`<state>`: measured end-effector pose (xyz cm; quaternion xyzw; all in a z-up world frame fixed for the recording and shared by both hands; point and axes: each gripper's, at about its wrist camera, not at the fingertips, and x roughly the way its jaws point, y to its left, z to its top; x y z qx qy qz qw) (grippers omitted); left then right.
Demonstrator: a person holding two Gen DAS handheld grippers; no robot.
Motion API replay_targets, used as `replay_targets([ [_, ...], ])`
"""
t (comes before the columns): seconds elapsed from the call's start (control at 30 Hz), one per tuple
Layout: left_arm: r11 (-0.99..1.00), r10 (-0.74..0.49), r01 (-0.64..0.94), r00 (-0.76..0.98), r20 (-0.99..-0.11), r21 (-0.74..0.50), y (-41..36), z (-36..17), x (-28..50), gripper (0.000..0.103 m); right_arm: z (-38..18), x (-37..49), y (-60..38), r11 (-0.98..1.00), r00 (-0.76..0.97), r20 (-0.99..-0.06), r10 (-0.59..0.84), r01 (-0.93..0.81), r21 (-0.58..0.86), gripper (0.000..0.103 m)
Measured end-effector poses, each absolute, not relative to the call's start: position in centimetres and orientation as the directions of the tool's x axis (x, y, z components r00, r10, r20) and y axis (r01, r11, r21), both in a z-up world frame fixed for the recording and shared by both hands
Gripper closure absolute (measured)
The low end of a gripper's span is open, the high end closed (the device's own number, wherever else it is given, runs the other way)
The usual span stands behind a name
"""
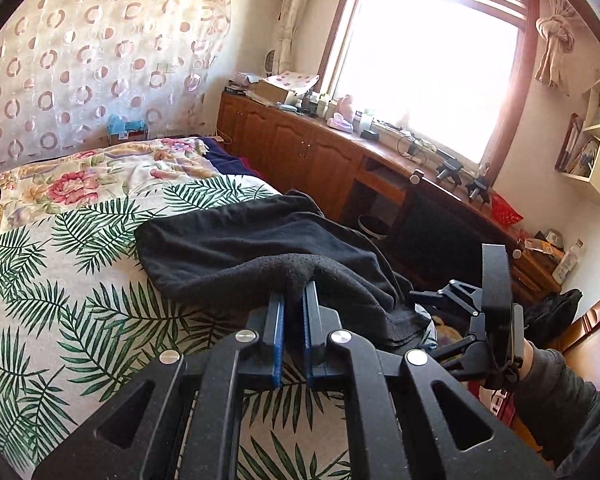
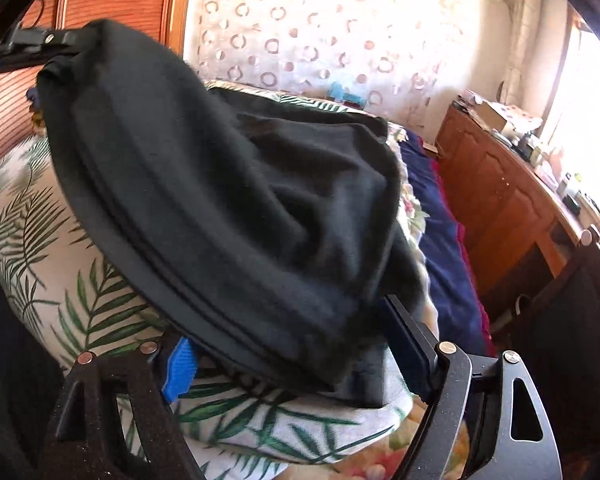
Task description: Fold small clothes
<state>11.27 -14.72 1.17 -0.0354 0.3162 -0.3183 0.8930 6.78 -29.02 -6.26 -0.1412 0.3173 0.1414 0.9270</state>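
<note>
Now left tool (image 1: 294, 286) clenched on black garment (image 1: 236, 248), right tool (image 2: 284, 344) spread wide beneath it.

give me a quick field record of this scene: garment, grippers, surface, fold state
garment: black cloth, partly lifted off the bed
left gripper: shut on the cloth's edge
right gripper: jaws apart, cloth draped over them; grip unclear
surface: bed with palm-leaf sheet
fold state: bunched, not yet folded flat
background: wooden cabinets under a window

You see strong daylight from the window (image 1: 424, 68), which is overexposed; the fisheye bends the edges, and the right wrist view shows blur.
</note>
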Motion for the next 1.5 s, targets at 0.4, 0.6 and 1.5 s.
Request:
replay_targets([
  [0.4, 0.818, -0.569, 0.508, 0.644, -0.512, -0.271, -13.1, 2.5, 14.6, 0.095, -1.3, 8.7, -29.3, 0.92, 0.829, -0.507, 0.234, -0.358, -0.161, 0.094],
  [0.6, 0.861, -0.502, 0.453, 0.676, -0.54, -0.232, -12.4, 1.8, 19.0, 0.095, 2.2, 12.8, -27.9, 0.914, 0.856, -0.449, 0.255, -0.365, -0.178, 0.094],
  [1.5, 0.906, -0.392, 0.383, 0.604, -0.694, -0.179, -11.6, -4.1, 28.6, 0.033, 6.8, 28.8, -29.6, 0.96, 0.807, -0.544, 0.229, -0.28, -0.011, 0.046],
])
